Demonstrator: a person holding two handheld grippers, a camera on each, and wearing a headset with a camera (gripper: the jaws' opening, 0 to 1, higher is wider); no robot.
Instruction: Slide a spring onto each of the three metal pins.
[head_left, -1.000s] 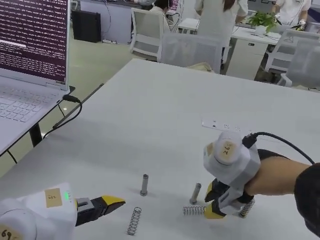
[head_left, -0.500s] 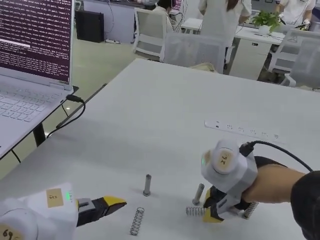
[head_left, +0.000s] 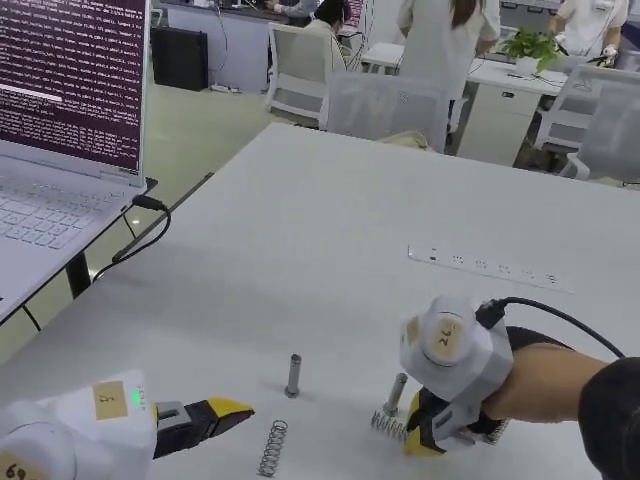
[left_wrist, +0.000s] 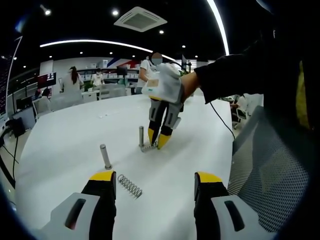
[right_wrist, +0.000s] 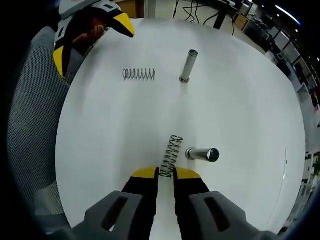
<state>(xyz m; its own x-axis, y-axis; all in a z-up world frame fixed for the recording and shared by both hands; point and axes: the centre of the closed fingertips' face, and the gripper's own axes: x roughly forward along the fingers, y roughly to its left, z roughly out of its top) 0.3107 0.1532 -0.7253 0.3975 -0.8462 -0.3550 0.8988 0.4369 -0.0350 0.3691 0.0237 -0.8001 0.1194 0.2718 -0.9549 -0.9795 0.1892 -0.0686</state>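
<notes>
Two metal pins are seen standing upright on the white table (head_left: 330, 230): the first pin (head_left: 293, 375) near the middle of the work, and the second pin (head_left: 397, 393) just beside the right gripper (head_left: 422, 440). Both are plain grey cylinders with a slightly wider foot. Two thin wire coils are also made out, the gripped spring (right_wrist: 171, 156) and the loose spring (head_left: 272, 447), the latter lying flat on the table.

The right gripper's jaws are drawn almost together in the right gripper view, and one end of the gripped spring is pinched between the yellow tips. The rest of that coil slants away from the tips and ends just beside the foot of the second pin (whether it touches the pin cannot be told). No spring is threaded over either pin.

The left gripper (left_wrist: 156, 176) is held with its jaws wide apart, and nothing is clasped in them. In the left gripper view the loose spring is seen on the table just ahead of the tips, nearer the left-hand jaw, with the first pin a little beyond it.
</notes>
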